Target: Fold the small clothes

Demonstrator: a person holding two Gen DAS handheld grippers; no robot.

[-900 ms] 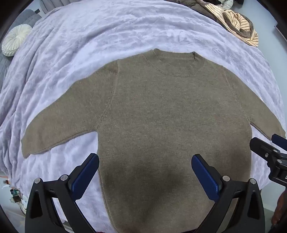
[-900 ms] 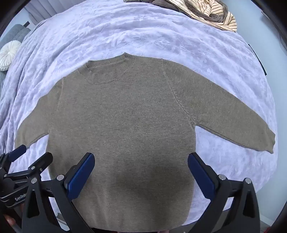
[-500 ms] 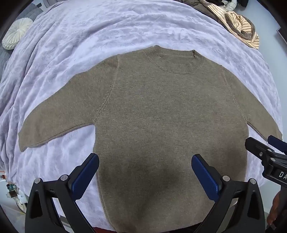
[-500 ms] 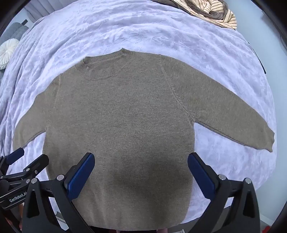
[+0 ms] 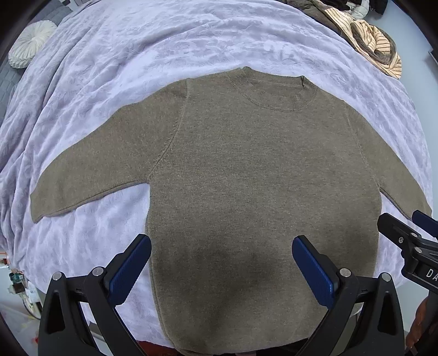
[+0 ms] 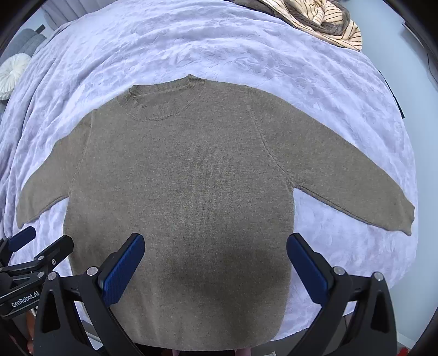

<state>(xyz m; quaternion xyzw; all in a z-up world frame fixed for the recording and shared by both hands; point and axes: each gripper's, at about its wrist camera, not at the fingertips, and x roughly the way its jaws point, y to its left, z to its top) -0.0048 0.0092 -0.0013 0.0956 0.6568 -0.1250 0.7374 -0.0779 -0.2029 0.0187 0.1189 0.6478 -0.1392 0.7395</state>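
A small olive-brown knit sweater [image 5: 246, 178] lies flat and face up on a lavender bedspread [image 5: 137, 54], collar far, hem near, both sleeves spread out. It also shows in the right wrist view [image 6: 186, 178]. My left gripper [image 5: 221, 265] is open and empty, hovering above the lower body of the sweater near the hem. My right gripper [image 6: 216, 263] is open and empty, hovering over the same lower part. Each gripper shows at the edge of the other's view: the right gripper [image 5: 410, 241] and the left gripper [image 6: 32, 252].
A pile of striped cream and brown clothes [image 5: 372, 41] lies at the far right of the bed; it also shows in the right wrist view [image 6: 325, 19]. A round white cushion [image 5: 30, 43] sits at the far left. The near bed edge runs just below the hem.
Both grippers have moved slightly forward and lower over the sweater, which now looks larger. The sweater has not moved and the jaws stay open.
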